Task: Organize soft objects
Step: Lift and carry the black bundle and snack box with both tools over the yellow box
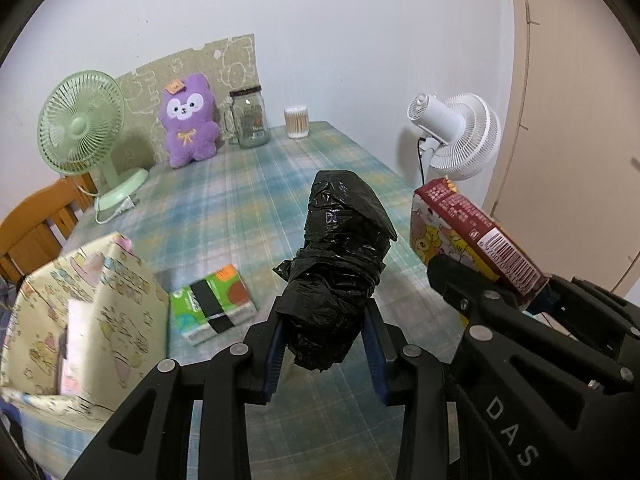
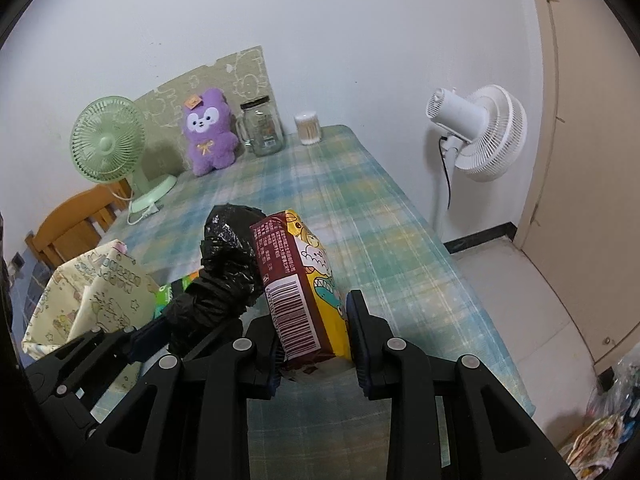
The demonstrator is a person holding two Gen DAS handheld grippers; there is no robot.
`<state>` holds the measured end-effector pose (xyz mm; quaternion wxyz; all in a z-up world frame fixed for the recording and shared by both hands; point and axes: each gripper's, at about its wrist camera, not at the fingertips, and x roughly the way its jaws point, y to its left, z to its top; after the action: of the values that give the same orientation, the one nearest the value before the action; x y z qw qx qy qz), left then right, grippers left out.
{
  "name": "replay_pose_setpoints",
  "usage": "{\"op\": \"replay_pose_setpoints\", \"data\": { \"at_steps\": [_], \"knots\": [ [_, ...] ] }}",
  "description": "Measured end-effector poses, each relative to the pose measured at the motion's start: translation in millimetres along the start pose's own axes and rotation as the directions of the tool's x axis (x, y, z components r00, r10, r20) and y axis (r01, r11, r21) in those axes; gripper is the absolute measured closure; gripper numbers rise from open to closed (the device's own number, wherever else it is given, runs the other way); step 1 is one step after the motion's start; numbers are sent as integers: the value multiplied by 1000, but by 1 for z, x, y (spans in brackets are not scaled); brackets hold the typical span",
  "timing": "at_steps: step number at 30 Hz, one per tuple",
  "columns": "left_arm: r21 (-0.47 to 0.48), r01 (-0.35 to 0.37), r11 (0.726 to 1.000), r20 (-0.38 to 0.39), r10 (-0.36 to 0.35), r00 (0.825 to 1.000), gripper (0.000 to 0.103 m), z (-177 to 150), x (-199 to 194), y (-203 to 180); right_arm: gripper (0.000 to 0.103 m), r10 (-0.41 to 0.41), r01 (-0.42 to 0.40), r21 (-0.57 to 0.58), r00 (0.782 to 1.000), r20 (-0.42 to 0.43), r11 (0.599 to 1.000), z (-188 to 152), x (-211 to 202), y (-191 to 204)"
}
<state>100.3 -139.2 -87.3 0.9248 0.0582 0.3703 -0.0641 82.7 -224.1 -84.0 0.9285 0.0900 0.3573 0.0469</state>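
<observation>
Left wrist view: I see my left gripper (image 1: pixel 325 344) pinching a black plastic bag roll (image 1: pixel 338 268) between its 2 blue pads, the roll raised above the plaid tablecloth (image 1: pixel 248 184). A green tissue pack (image 1: pixel 212 304) lies flat on the cloth, just beside a patterned fabric bin (image 1: pixel 86 304). A purple plush (image 1: pixel 190 120) sits at the far edge.

Right wrist view: I see my right gripper (image 2: pixel 316 340) clamped on a yellow-and-maroon tissue pack (image 2: pixel 300 280), held tilted off the table. The black roll (image 2: pixel 228 260) hangs just beside it, on its left. A white fan (image 2: pixel 480 132) stands beyond the table.
</observation>
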Motion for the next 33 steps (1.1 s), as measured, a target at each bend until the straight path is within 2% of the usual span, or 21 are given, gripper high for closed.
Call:
{"op": "replay_pose_setpoints", "data": {
  "at_steps": [17, 33],
  "knots": [
    [1, 6, 1000, 98, -6, 995, 67, 28, -45, 18, 71, 21, -17, -41, 994, 103, 999, 32, -43, 27],
    [-7, -31, 999, 134, 32, 990, 67, 33, -64, 59, 71, 61, -55, -56, 992, 114, 997, 42, -48, 69]
  ]
}}
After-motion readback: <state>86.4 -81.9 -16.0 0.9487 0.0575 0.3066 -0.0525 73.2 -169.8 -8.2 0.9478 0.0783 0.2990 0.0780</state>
